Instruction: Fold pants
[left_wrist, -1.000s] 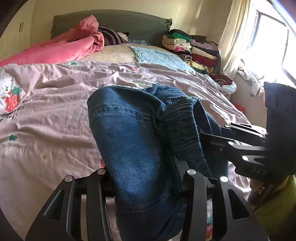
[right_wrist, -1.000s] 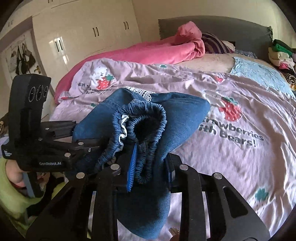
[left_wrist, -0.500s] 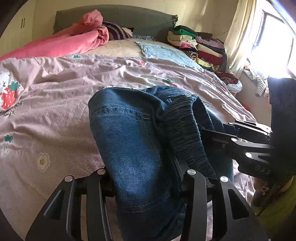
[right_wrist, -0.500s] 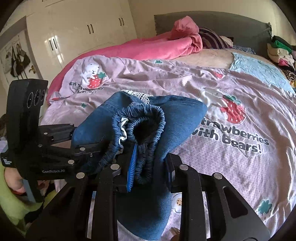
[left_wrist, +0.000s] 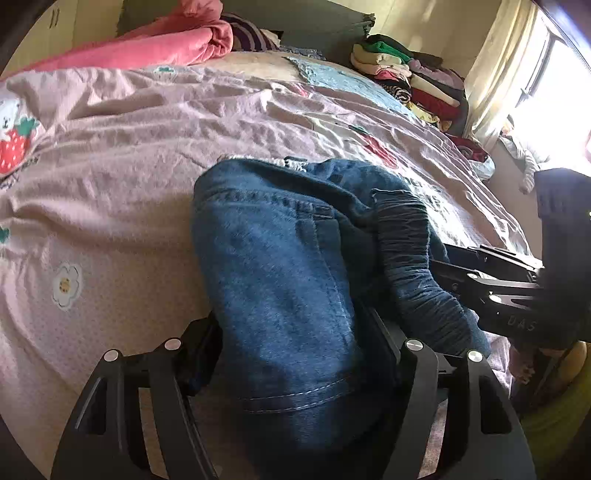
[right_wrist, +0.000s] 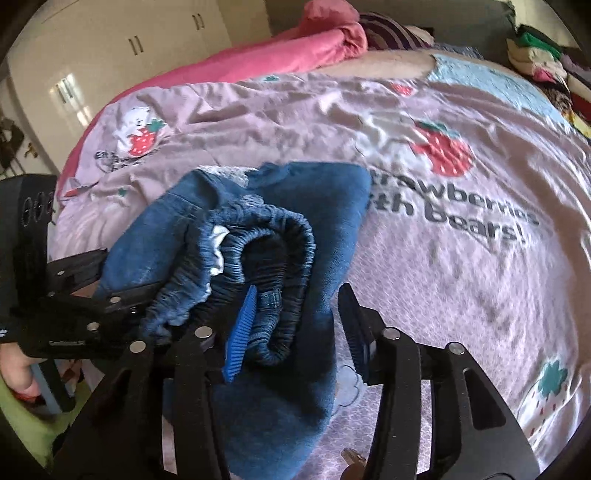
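Both grippers are angling downward, side by side. Left gripper (left_wrist: 295, 354) & right gripper (right_wrist: 291, 325) have just been opening, jaws now apart w/ jeans (left_wrist: 280, 295) sitting loosely between (pads not pressing).

The blue denim pants (left_wrist: 280, 280) lie folded in a thick bundle near the edge of the bed (left_wrist: 122, 177), gathered elastic waistband (right_wrist: 273, 258) curled on top, facing up.
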